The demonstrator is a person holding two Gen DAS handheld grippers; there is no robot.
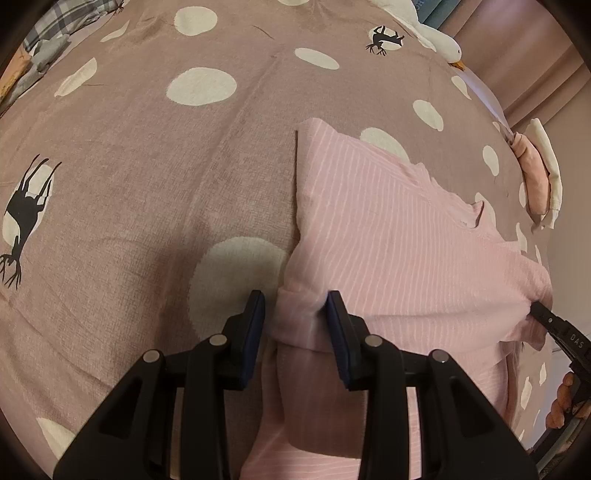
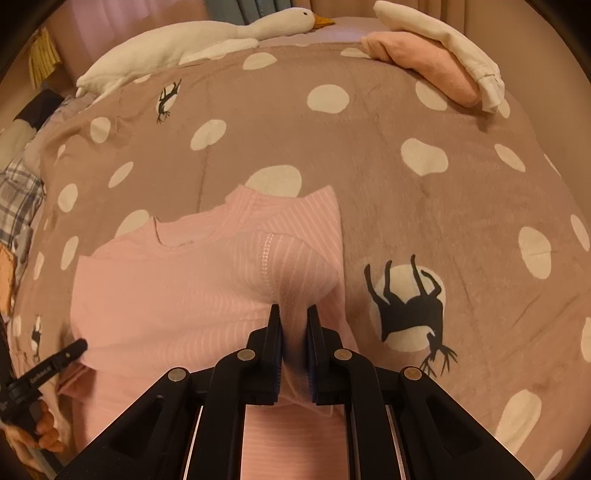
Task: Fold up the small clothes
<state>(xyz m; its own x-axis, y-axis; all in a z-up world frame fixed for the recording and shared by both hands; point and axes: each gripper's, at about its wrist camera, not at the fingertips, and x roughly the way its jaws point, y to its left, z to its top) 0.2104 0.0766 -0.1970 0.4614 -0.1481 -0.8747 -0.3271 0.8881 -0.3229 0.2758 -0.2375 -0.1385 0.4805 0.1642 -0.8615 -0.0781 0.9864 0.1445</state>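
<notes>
A pink striped top (image 1: 388,240) (image 2: 166,288) lies on the brown spotted blanket (image 1: 147,166), its neckline toward the far side. My left gripper (image 1: 297,310) straddles a bunched fold at the top's left edge. The fabric touches the right pad, and a narrow gap shows at the left pad, so it is open. In the right wrist view the left gripper (image 2: 74,349) sits at that same edge. My right gripper (image 2: 294,325) is shut on a raised fold along the top's right side, and its tip (image 1: 539,312) pulls the cloth taut.
A white goose plush (image 2: 184,40) (image 1: 443,40) lies along the far edge. A folded stack of pink and cream clothes (image 2: 436,70) (image 1: 535,177) sits far right. Plaid cloth (image 1: 62,26) (image 2: 18,192) is heaped at the far left. A person's hand (image 2: 40,432) holds the left gripper.
</notes>
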